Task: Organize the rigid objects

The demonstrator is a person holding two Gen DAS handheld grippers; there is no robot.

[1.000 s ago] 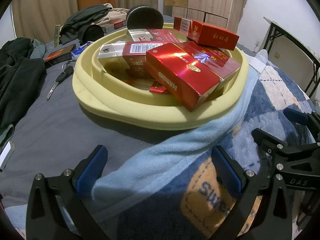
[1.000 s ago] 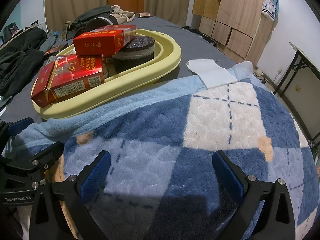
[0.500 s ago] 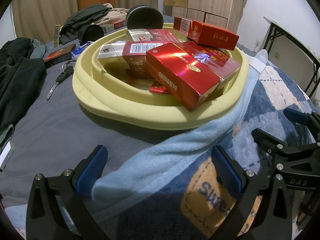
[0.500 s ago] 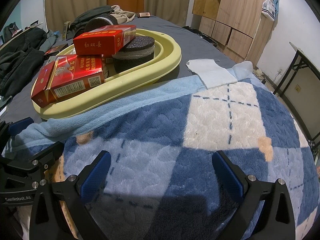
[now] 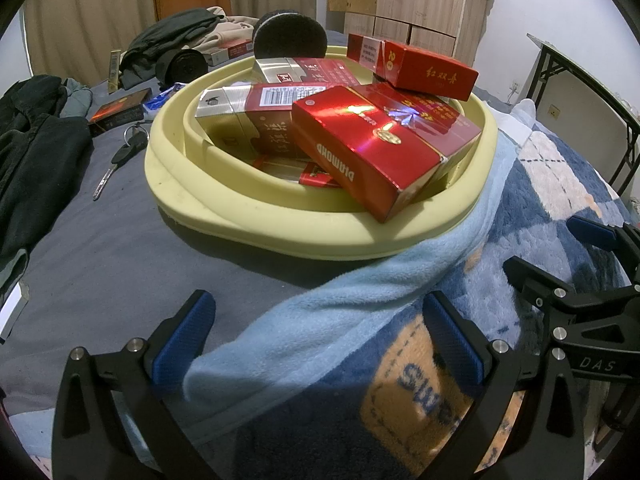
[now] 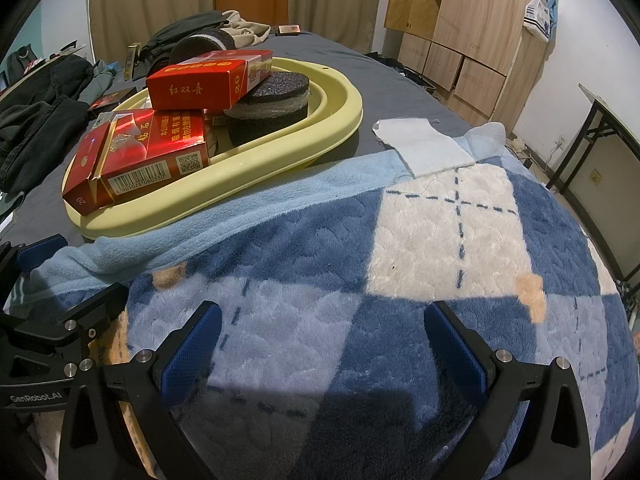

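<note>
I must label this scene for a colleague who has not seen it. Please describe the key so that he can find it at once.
Start at the yellow basin full of red cartons on the grey bed. On the bare sheet just left of its rim, before the dark clothes, lies the key. It alone is thin, silver-bladed and black-headed with a ring; the other loose things nearby are boxes.

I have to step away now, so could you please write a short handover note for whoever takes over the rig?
Left gripper: open, empty, low over the blanket edge.
Right gripper: open, empty, over the blanket.
Yellow basin: holds several red cigarette packs, including the Diamond pack overhanging the near rim, plus a dark sponge disc.
Left outside: a dark box and a key on the grey sheet, if they belong in the basin.
</note>
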